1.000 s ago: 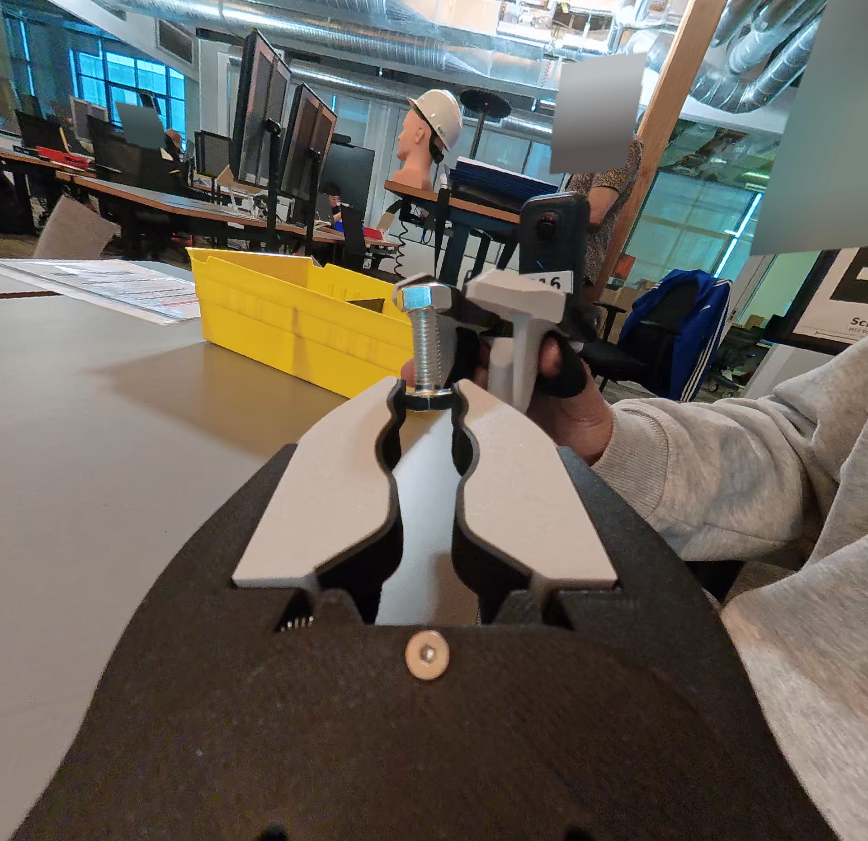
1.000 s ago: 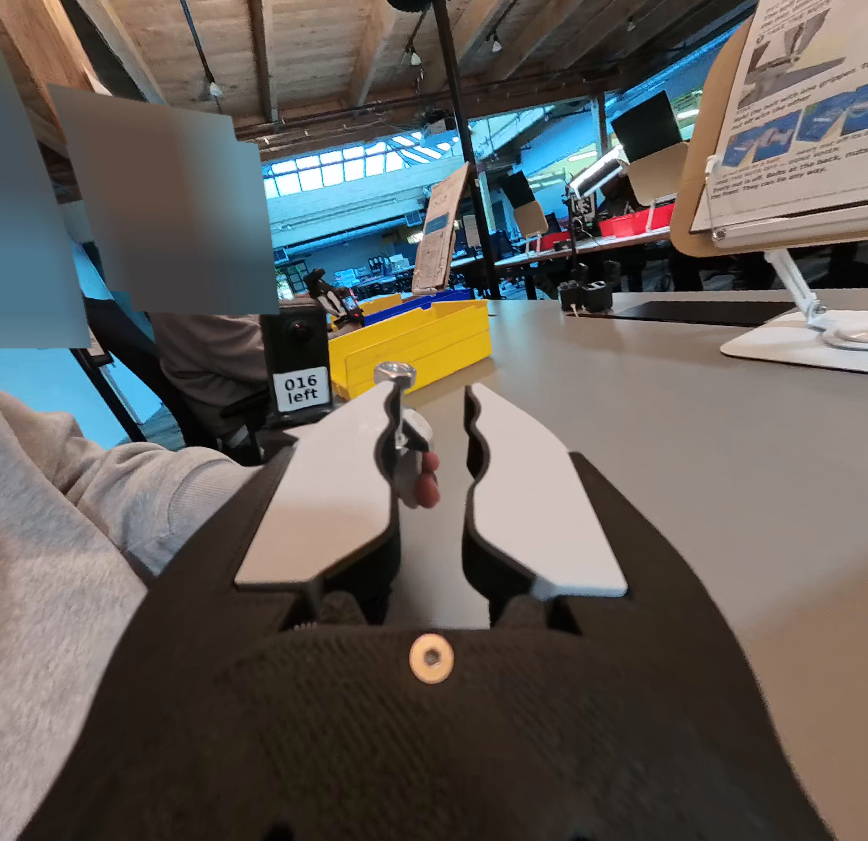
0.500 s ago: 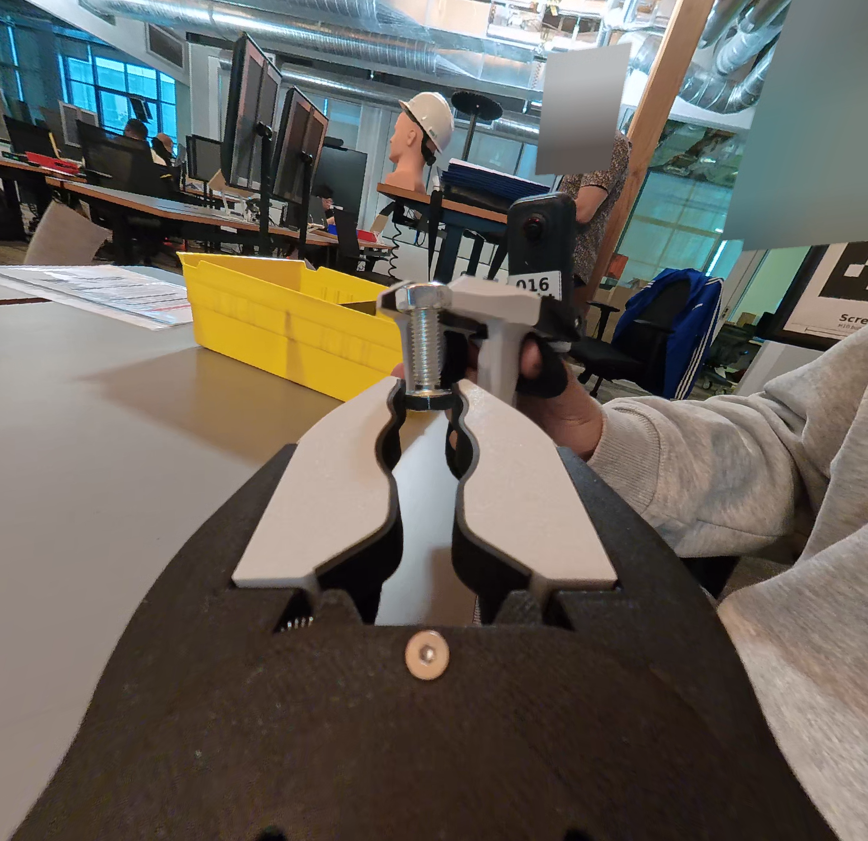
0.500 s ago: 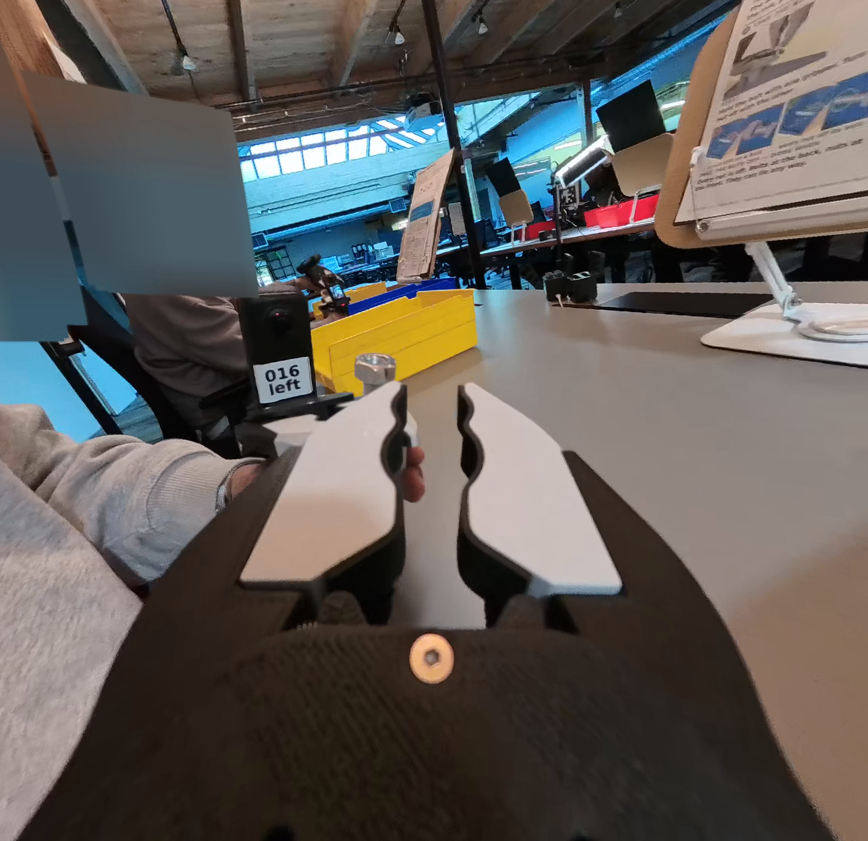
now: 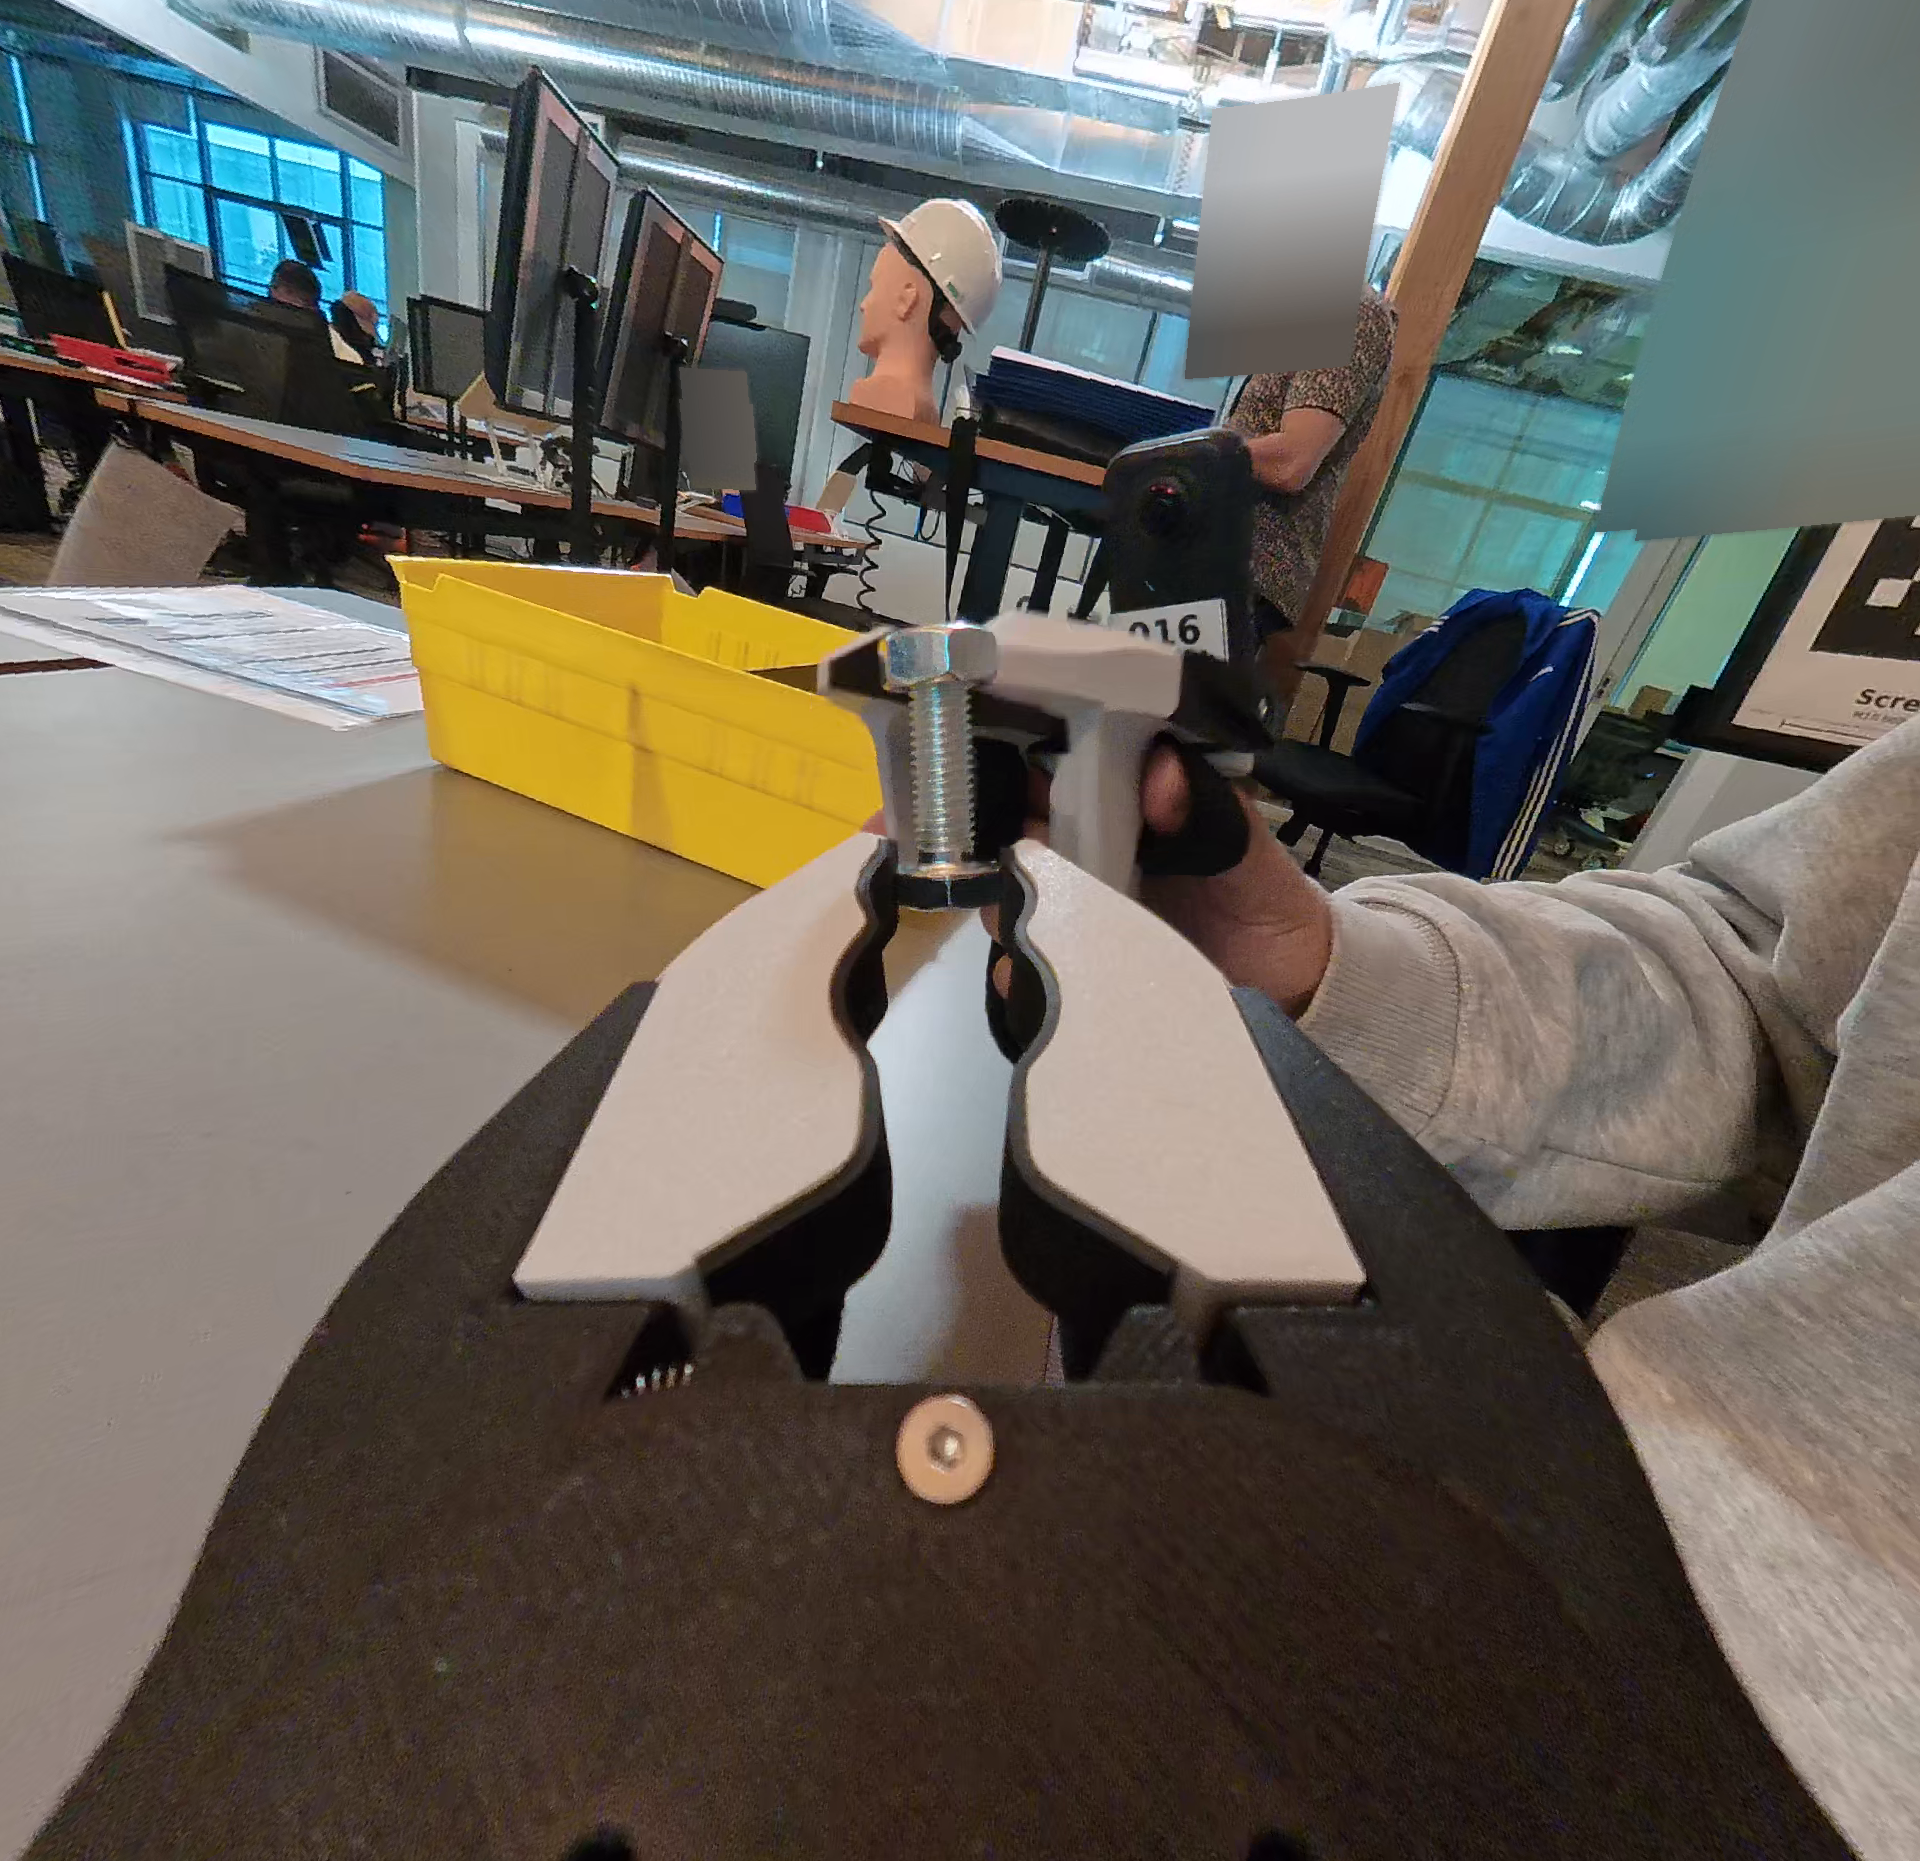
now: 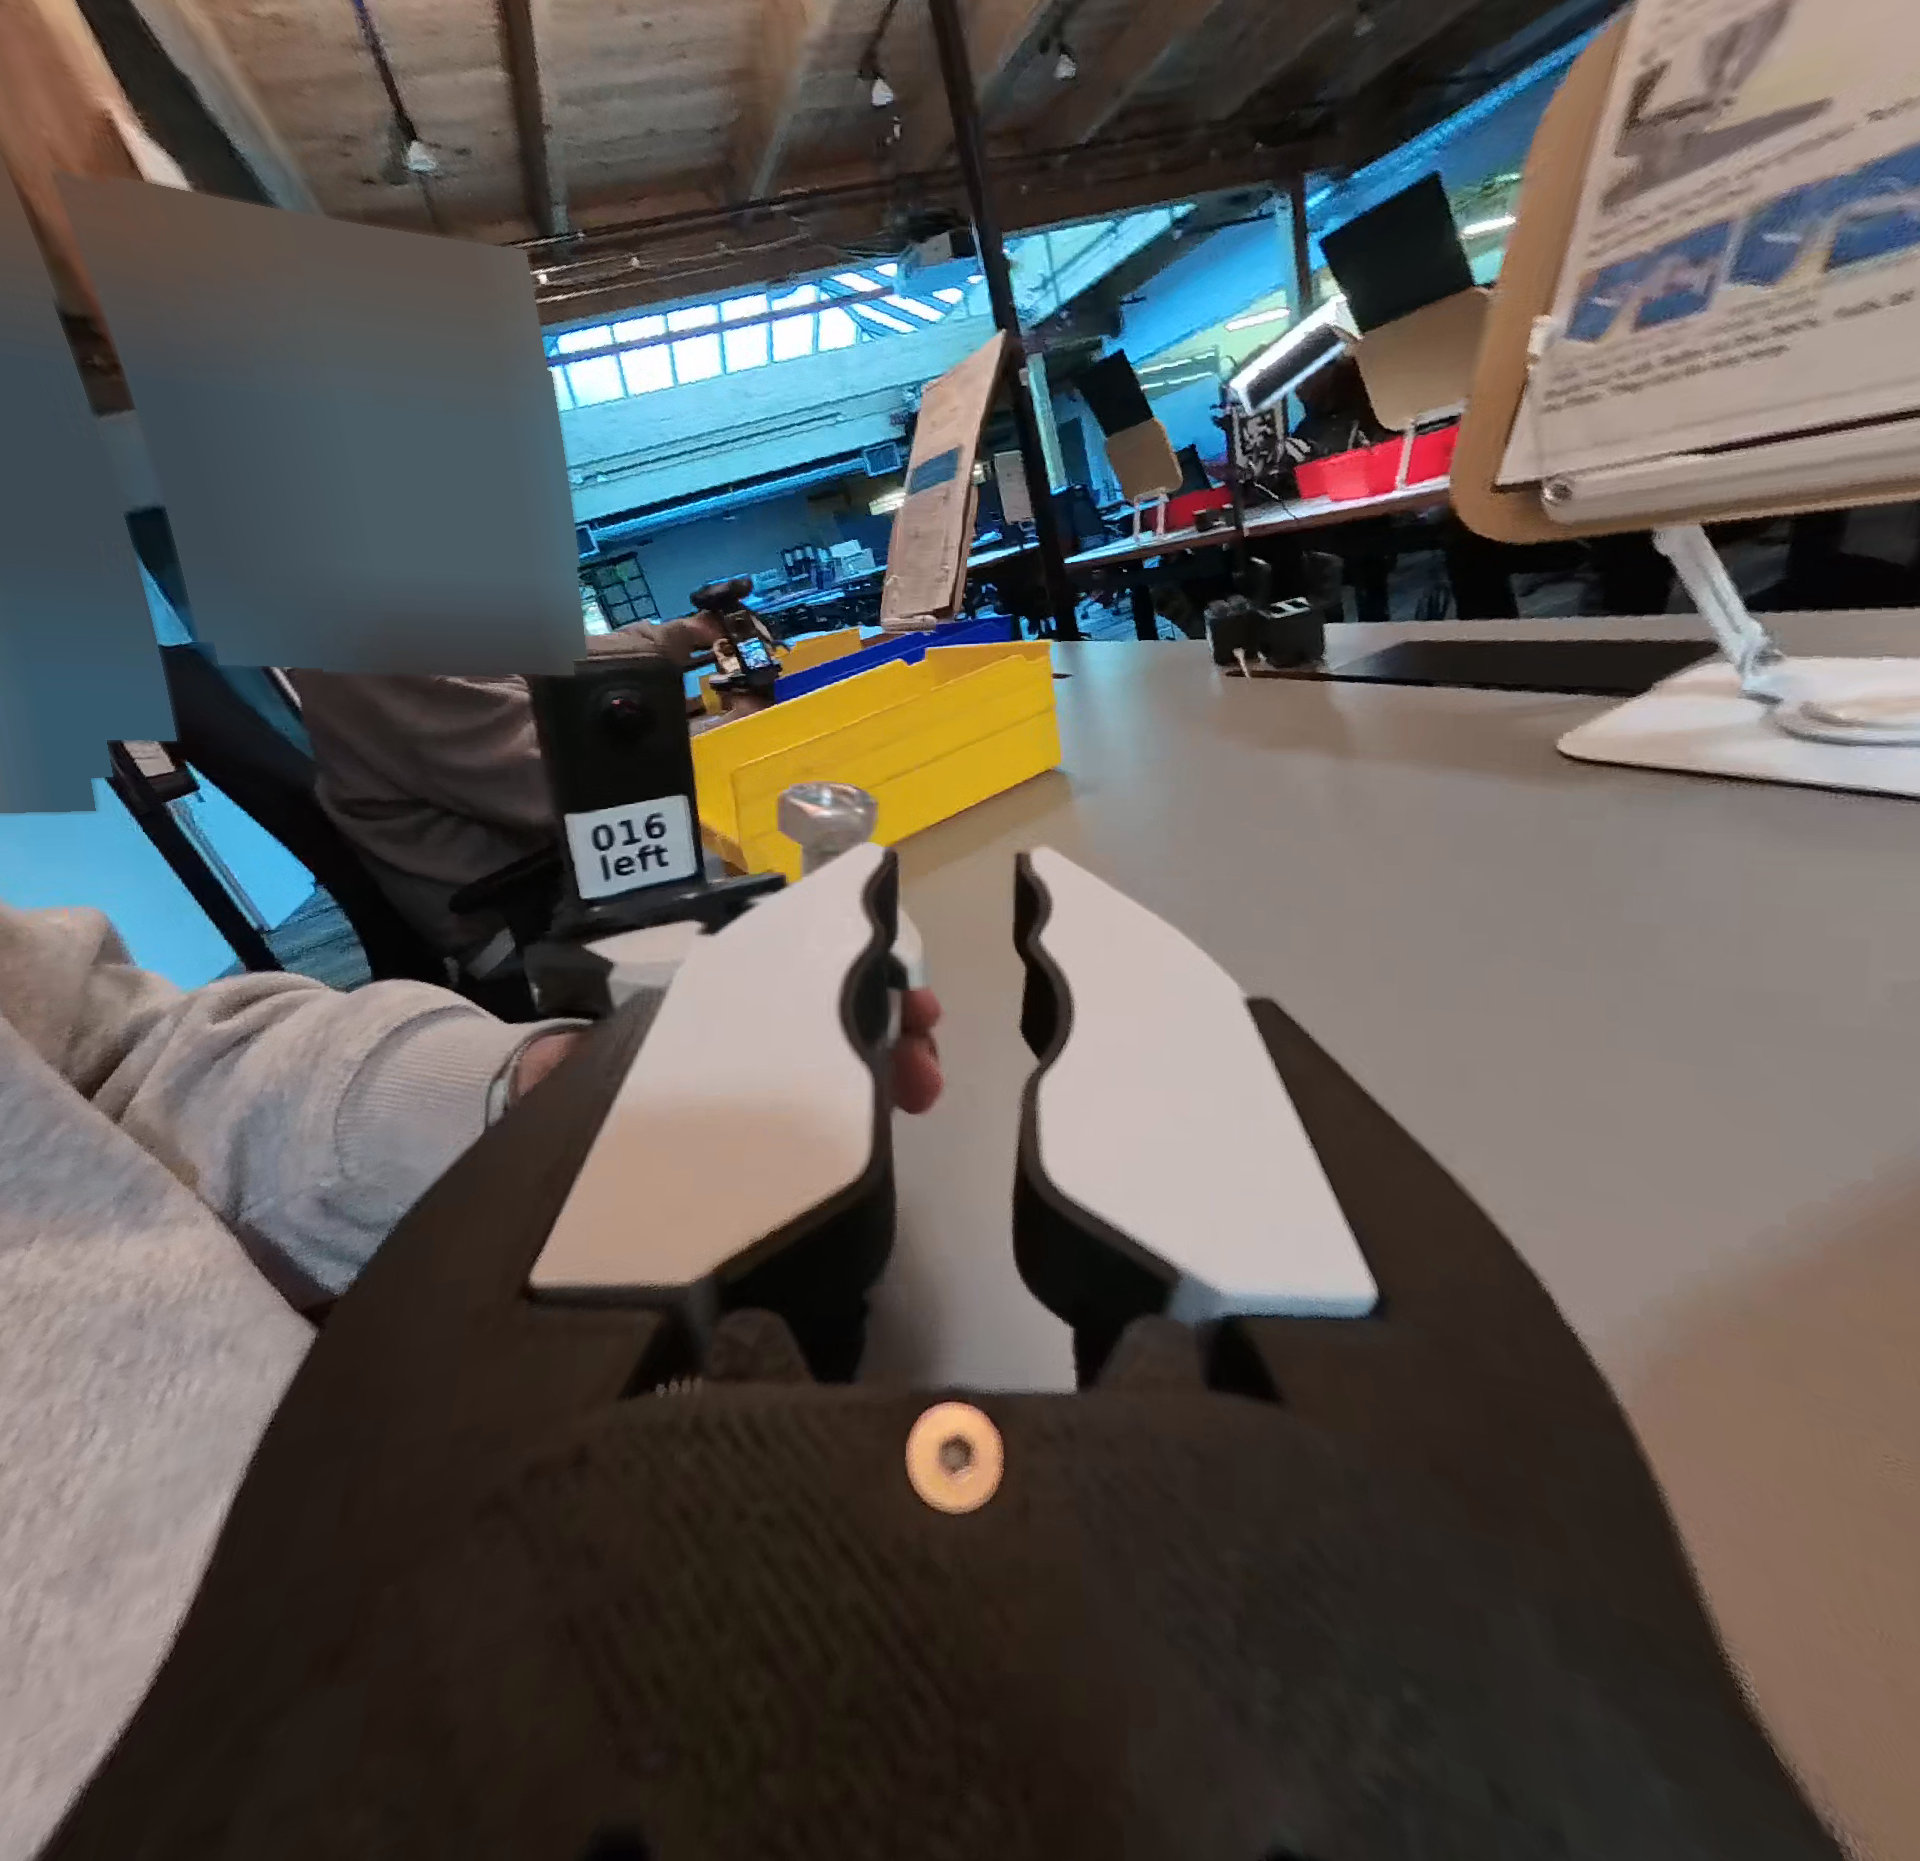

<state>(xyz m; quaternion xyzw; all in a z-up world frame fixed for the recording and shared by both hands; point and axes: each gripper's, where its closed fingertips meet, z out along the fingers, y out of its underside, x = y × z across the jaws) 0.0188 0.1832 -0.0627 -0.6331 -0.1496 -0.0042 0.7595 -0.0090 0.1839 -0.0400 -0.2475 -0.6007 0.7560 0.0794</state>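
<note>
Left wrist view first: the left gripper [image 5: 943, 881] sits dead centre of the frame, its pale fingers [image 5: 748, 1073] drawn in close at the tips and pinching a dark nut [image 5: 940, 889]. A silver bolt [image 5: 940, 772] stands upright out of that nut, hex head on top, just above the middle of the frame. Right behind it comes the right gripper [image 5: 1023, 710], slightly blurred, its fingers reaching in around the bolt's head and upper thread; whether they actually touch the bolt, I cannot tell from here. A hand [image 5: 1226, 897] in a grey sleeve [image 5: 1558, 1032] carries it, right of centre. At mid left, a yellow bin [image 5: 623, 710] rests on the grey table [image 5: 260, 1032], with a printed sheet [image 5: 218, 637] lying beyond it at the left edge.

Over to the right wrist view: the right gripper [image 6: 954, 866] fills the lower centre, fingers [image 6: 1153, 1084] parted with a clear gap and nothing between them. The bolt [image 6: 826, 819] pokes its head up just left of the left fingertip, outside the gap. The left gripper [image 6: 665, 938] lies mostly hidden behind that finger, a fingertip of the hand [image 6: 914, 1053] holding it showing in the gap. Centre frame, the yellow bin [image 6: 894, 731] sits on the table [image 6: 1351, 928]; a document stand [image 6: 1714, 253] occupies the upper right.
</note>
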